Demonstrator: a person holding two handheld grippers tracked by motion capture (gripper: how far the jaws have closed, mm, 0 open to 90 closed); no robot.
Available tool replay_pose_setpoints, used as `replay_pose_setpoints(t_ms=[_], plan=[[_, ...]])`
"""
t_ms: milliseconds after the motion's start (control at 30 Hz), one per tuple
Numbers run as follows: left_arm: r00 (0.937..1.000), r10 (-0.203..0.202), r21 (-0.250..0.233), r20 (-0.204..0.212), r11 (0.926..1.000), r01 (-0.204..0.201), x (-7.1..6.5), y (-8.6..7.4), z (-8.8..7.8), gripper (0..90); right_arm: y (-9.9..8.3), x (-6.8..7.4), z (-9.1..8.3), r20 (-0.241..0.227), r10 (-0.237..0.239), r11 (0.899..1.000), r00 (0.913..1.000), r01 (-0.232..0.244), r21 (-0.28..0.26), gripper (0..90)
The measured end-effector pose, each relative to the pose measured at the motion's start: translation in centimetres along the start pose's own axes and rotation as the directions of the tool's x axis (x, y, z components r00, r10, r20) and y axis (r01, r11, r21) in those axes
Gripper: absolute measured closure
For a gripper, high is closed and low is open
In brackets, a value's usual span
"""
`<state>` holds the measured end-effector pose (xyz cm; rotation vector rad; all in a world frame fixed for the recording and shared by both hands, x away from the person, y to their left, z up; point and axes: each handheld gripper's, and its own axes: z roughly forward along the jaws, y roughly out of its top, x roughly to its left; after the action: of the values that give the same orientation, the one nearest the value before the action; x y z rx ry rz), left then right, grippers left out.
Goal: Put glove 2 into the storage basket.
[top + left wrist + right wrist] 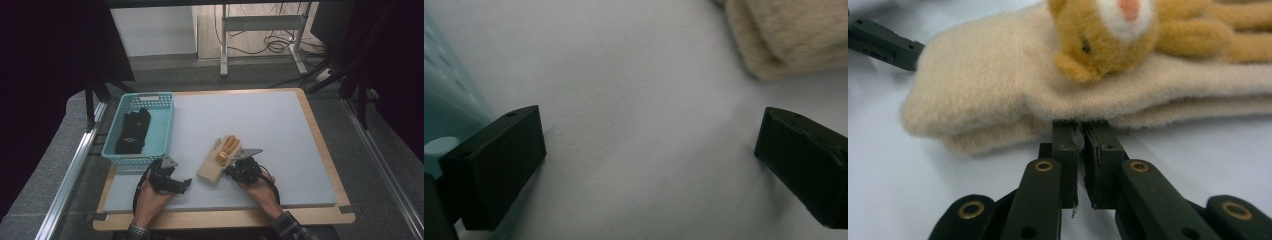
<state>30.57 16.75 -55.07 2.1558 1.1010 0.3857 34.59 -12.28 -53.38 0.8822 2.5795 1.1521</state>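
A cream glove [214,162] with an orange plush animal [228,147] on it lies near the table's [260,125] front edge. The right gripper [238,163] touches the glove's right side, while the left gripper [187,183] rests just left of it. A turquoise basket [162,131] holding black gloves [133,131] stands at the table's left edge.

A lab recording bay: black curtains [45,55], aluminium frame rails [70,175], loose floor cables [270,42] around a work table [260,130].
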Motion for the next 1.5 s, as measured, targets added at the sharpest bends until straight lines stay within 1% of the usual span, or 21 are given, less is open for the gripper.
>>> replay_pose_setpoints(t_ms=[133, 233, 267, 300, 433, 567, 700, 767, 867, 1000, 1067, 1200, 1267, 1300, 1367, 1500], plan=[[1.0000, 0.001, 0.002, -0.002, 1.0000, -0.001, 0.0, 0.0, 0.0, 0.1, 0.4, 0.6, 0.6, 0.020, -0.028, 1.000, 0.9994, 0.028, -0.001, 82.9], [1.0000, -0.001, 0.002, -0.002, 1.0000, 0.001, 0.0, 0.0, 0.0, 0.2, 0.5, 0.7, 0.6, 0.023, -0.033, 0.999, 0.9992, 0.033, 0.003, 83.0], [1.0000, -0.006, -0.002, -0.001, 1.0000, 0.006, 0.0, 0.0, 0.0, 0.2, 0.5, 0.7, 0.6, 0.019, -0.030, 1.000, 0.9994, 0.030, 0.008, 82.9], [1.0000, -0.001, 0.002, -0.002, 1.0000, 0.001, 0.0, 0.0, 0.0, 0.2, 0.5, 0.8, 0.4, 0.020, -0.030, 0.999, 0.9994, 0.030, 0.012, 82.8], [1.0000, -0.001, 0.000, -0.002, 1.0000, 0.001, 0.0, 0.0, 0.0, 0.1, 0.5, 0.6, -0.8, 0.027, -0.039, 0.999, 0.9989, 0.039, -0.007, 81.2], [1.0000, -0.004, -0.004, -0.001, 1.0000, 0.004, 0.0, 0.0, 0.0, 0.0, 0.2, -0.6, -2.5, 0.069, -0.025, 0.999, 0.9973, 0.027, -0.028, 76.6], [1.0000, -0.007, -0.006, 0.000, 1.0000, 0.007, 0.0, -0.1, 0.1, 0.0, -0.4, -2.4, -4.1, 0.113, 0.009, 0.999, 0.9936, -0.004, -0.039, 67.9], [1.0000, -0.004, -0.004, 0.001, 1.0000, 0.004, 0.0, -0.1, 0.0, 0.0, -0.8, -3.2, -4.9, 0.135, 0.019, 0.999, 0.9907, -0.013, -0.045, 63.2], [1.0000, -0.004, -0.003, 0.001, 1.0000, 0.004, 0.0, -0.1, 0.0, 0.0, -1.5, -4.4, -5.9, 0.158, 0.042, 0.998, 0.9866, -0.034, -0.053, 54.0], [0.9999, -0.013, -0.005, 0.002, 0.9999, 0.013, 0.0, -0.1, 0.1, 0.0, -2.5, -5.8, -7.1, 0.201, 0.062, 0.997, 0.9777, -0.053, -0.049, 42.9], [0.9999, -0.013, -0.005, 0.002, 0.9999, 0.013, 0.0, -0.1, 0.1, 0.0, -3.0, -6.5, -7.6, 0.220, 0.084, 0.996, 0.9718, -0.074, -0.052, 38.6], [0.9999, -0.013, -0.005, 0.002, 0.9999, 0.013, 0.0, -0.1, 0.1, 0.0, -4.2, -7.5, -8.5, 0.273, 0.124, 0.992, 0.9540, -0.108, -0.071, 29.8], [0.9999, -0.013, -0.005, 0.002, 0.9999, 0.013, 0.0, -0.1, 0.1, 0.0, -4.9, -7.9, -8.8, 0.304, 0.133, 0.991, 0.9434, -0.118, -0.066, 26.1], [0.9999, -0.013, -0.005, 0.002, 0.9999, 0.013, 0.0, -0.1, 0.1, 0.0, -5.2, -8.1, -8.8, 0.314, 0.137, 0.990, 0.9395, -0.123, -0.066, 24.4], [0.9999, -0.013, -0.005, 0.002, 0.9999, 0.013, 0.0, -0.1, 0.1, 0.0, -5.7, -8.5, -8.8, 0.323, 0.145, 0.989, 0.9351, -0.133, -0.057, 22.2], [0.9999, -0.015, -0.004, 0.003, 0.9999, 0.015, 0.0, -0.1, 0.1, 0.0, -6.3, -8.9, -8.4, 0.337, 0.141, 0.990, 0.9309, -0.141, -0.024, 17.3]])
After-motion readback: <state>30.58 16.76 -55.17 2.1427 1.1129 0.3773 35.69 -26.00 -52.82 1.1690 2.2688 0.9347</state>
